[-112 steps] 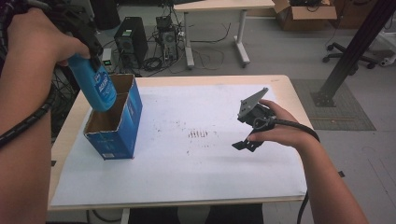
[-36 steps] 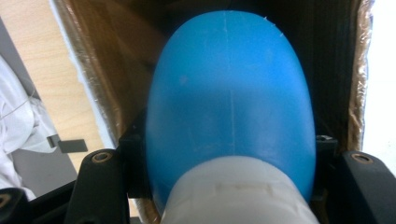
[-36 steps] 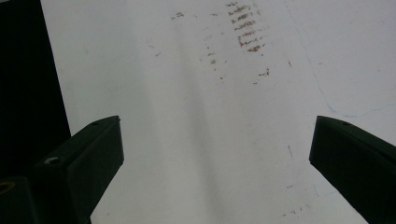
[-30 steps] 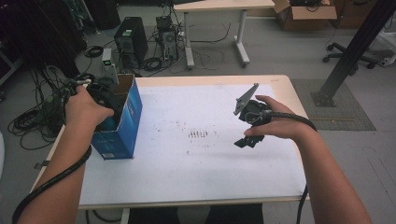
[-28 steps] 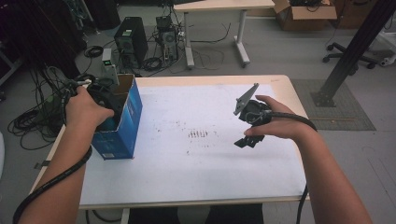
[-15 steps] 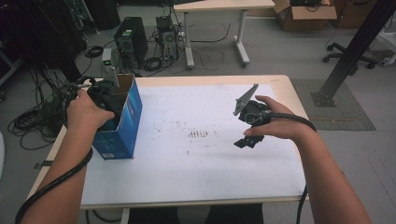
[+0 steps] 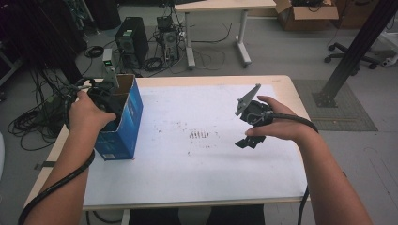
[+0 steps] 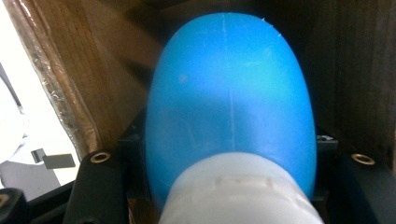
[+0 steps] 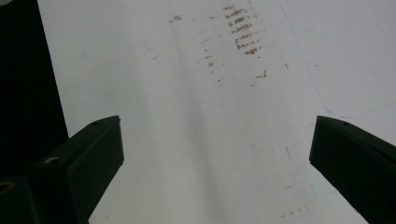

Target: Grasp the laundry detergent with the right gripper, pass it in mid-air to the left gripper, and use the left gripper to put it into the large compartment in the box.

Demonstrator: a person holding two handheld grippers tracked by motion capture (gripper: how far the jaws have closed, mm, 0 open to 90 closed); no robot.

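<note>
White tabletop [image 7: 187, 159], left claw [image 8: 229, 196] pinching blue bottle [image 8: 229, 93] inside box [image 7: 123, 122], right claw [image 9: 215, 154] spread.

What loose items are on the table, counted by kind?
Blue bottle, held inside the box: 1
Blue cardboard box, open-topped: 1
Total: 2

One blue cardboard box [image 7: 121, 125], one blue plastic bottle with a white cap [image 8: 229, 102], one white-topped wooden table [image 7: 187, 187], and two black handheld grippers, left [image 7: 101, 96] and right [image 7: 247, 142].
</note>
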